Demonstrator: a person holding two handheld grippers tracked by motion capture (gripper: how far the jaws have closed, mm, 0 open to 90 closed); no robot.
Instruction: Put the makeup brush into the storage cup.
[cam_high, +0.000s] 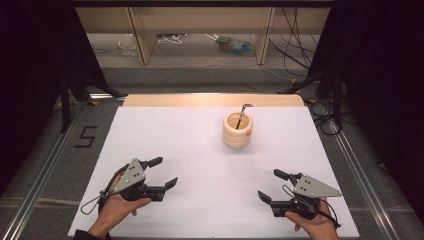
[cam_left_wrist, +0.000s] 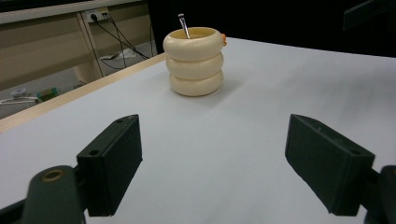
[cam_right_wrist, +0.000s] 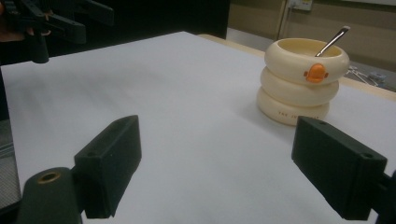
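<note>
- High view: cream ribbed cup (cam_high: 237, 130) stands upright on the white table top (cam_high: 200, 150), toward the far edge, a bit right of centre. A metal spoon handle (cam_high: 242, 115) sticks up out of it, leaning toward the far side.
- High view: left gripper (cam_high: 166, 172) sits near the front-left of the table, held in the left hand (cam_high: 117, 207). Jaws spread wide, nothing between them, tips pointing toward the table centre.
- High view: right gripper (cam_high: 272, 185) sits near the front-right, held in the right hand (cam_high: 312, 225). Jaws also spread wide and empty, tips pointing left, toward the centre. Both grippers are well apart from the cup and from each other.
- Left gripper view: 2 black jaws at the bottom corners, wide gap, bare white surface between them. Cup is ahead, slightly left of the gap's centre, 3 stacked rings visible, spoon handle rising from the rim.
- Right gripper view: 2 jaws wide apart, gripping nothing. Cup is ahead and to the right, above the right-hand jaw, with an orange mark (cam_right_wrist: 315, 73) on its top ring and the spoon handle leaning right. The left gripper appears far off at the top left.
</note>
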